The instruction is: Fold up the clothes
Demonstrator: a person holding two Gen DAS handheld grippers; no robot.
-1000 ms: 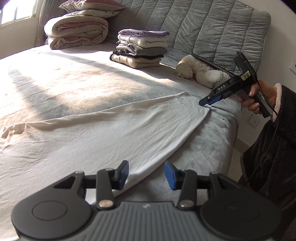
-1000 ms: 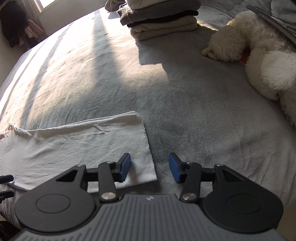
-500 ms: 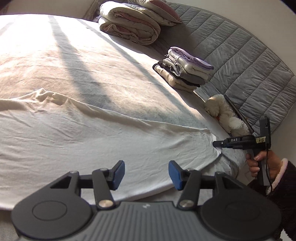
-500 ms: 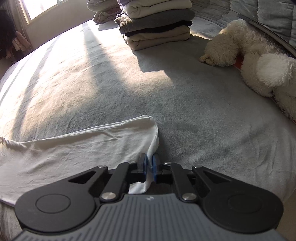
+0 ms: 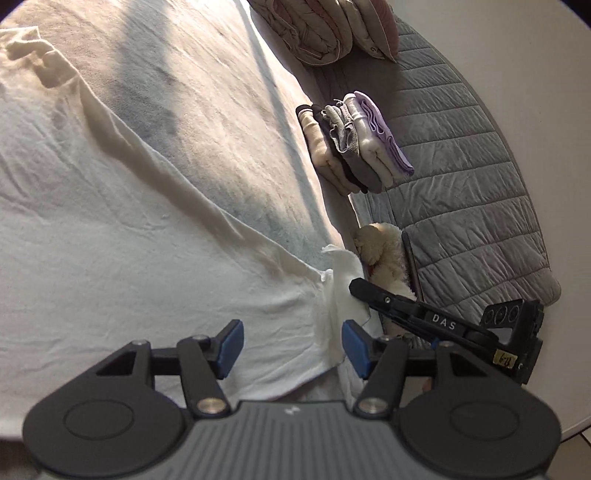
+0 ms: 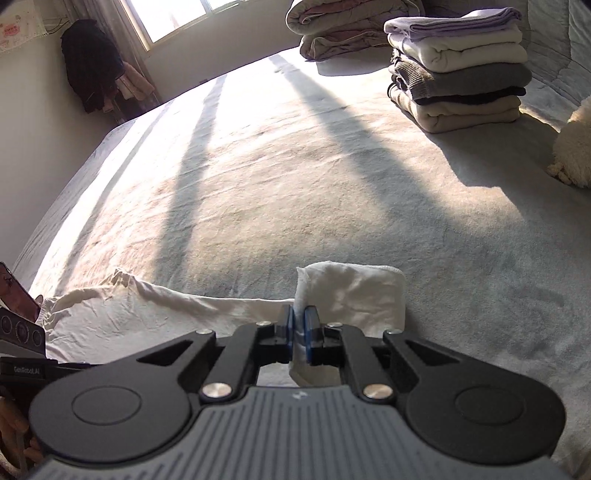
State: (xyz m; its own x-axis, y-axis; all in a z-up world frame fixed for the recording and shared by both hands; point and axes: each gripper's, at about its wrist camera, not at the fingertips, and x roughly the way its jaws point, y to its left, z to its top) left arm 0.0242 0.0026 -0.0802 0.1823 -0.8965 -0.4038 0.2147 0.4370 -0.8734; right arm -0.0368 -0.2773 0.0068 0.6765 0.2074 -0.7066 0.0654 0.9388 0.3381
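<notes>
On grey bed [image 6: 258,166], white garment [image 5: 129,240], corner bunched upward

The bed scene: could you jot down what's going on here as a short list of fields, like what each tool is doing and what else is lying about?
surface: bed with grey cover, sunlit
garment: white cloth spread flat, one corner lifted
right tool: shut on the cloth corner, which bunches up above the pads
left tool: open over the cloth's near edge, gripping nothing
folded stack: neat pile at the far side of the bed
plush toy: white, by the headboard
bedding roll: behind the stack
</notes>
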